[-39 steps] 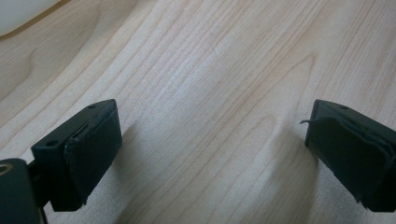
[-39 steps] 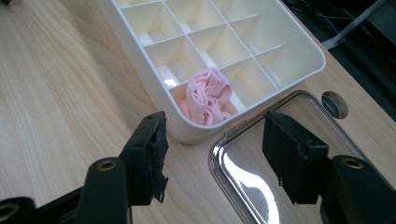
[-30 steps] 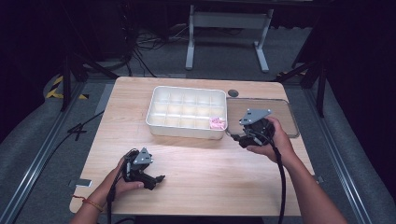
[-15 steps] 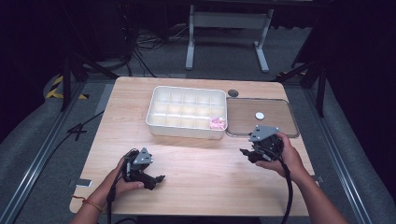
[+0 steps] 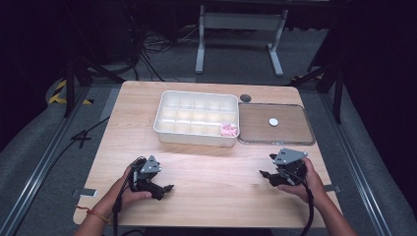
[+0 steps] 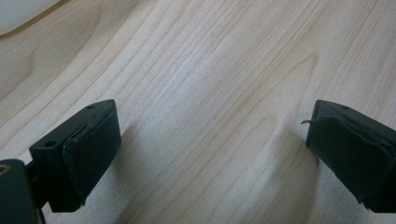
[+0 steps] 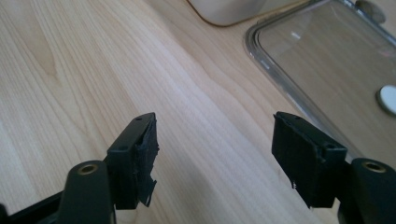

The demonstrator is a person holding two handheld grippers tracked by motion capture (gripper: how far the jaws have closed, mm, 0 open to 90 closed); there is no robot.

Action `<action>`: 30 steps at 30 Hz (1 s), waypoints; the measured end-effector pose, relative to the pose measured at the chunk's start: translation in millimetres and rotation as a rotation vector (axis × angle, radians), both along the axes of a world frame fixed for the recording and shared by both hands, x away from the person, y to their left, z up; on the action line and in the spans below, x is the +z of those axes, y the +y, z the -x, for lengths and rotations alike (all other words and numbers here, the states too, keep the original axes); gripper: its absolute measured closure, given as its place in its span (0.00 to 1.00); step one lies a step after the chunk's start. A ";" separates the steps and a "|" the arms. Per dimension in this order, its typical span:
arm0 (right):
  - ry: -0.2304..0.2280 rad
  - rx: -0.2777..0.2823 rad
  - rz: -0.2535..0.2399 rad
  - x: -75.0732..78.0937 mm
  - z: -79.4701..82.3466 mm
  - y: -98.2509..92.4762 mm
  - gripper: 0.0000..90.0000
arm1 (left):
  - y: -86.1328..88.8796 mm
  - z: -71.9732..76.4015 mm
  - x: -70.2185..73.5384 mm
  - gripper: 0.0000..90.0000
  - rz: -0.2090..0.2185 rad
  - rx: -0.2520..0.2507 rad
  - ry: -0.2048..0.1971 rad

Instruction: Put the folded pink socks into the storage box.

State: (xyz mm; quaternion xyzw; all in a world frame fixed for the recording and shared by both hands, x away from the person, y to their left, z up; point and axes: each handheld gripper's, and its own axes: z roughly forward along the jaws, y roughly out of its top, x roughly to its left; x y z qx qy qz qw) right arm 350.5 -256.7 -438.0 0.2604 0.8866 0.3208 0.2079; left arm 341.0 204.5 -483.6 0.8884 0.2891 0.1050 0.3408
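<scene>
Pink item (image 5: 228,129) is sitting in the near right compartment of the white divided tray (image 5: 196,118), which is lying at the far middle of the wooden table (image 5: 206,196). Just right of the tray, a clear lid (image 5: 275,124) is lying flat with a small white disc (image 5: 273,121) on it, and a dark round spot (image 5: 245,98) is showing on the table beyond its far left corner.

The right gripper (image 5: 268,176) has been pulling back: a second ago it was up at the tray's near right corner, half a second ago it was partway toward the person, and now it is resting low near the right near edge, well apart from the tray. In the right gripper view its jaws are standing wide apart over bare wood, with the lid's (image 7: 327,60) edge and the tray's corner beyond them.

The left gripper (image 5: 164,189) is staying where it was, held by the left hand (image 5: 129,189) at the near left. In the left gripper view its jaws are spread wide over bare table, nothing between them.
</scene>
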 end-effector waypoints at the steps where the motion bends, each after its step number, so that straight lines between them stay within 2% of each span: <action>1: 0.015 -0.006 -0.020 -4.4 1.3 -4.9 0.36 | 0.0 0.0 0.0 0.04 0.000 0.000 0.000; 3: 0.019 -0.024 -0.020 -10.1 3.8 -11.1 0.36 | 0.0 0.0 0.0 0.04 0.000 0.000 0.000; 5: 0.039 -0.039 -0.038 -15.4 7.5 -18.8 0.37 | -0.1 0.0 -0.1 0.04 0.001 0.002 0.001; 9: 0.041 -0.070 -0.073 -19.6 13.5 -29.6 0.37 | -0.2 -0.3 -0.1 0.03 -0.001 0.000 0.000; 11: 0.048 -0.073 -0.060 -22.5 16.8 -33.6 0.37 | -0.2 -0.3 -0.1 0.03 -0.001 -0.001 0.000; 18: 0.075 -0.092 -0.083 -35.1 24.9 -44.9 0.36 | -0.2 -0.3 -0.1 0.03 0.000 0.000 0.001; 21: 0.090 -0.103 -0.126 -41.5 27.9 -50.8 0.34 | -0.1 -0.4 -0.1 0.03 -0.001 0.000 -0.001; 24: 0.102 -0.148 -0.194 -47.7 26.9 -55.7 0.28 | -0.2 -0.3 -0.1 0.03 -0.001 0.000 0.000; 30: 0.101 -0.164 -0.196 -48.3 26.6 -56.0 0.26 | -0.7 -0.2 -0.6 0.03 0.005 0.001 0.001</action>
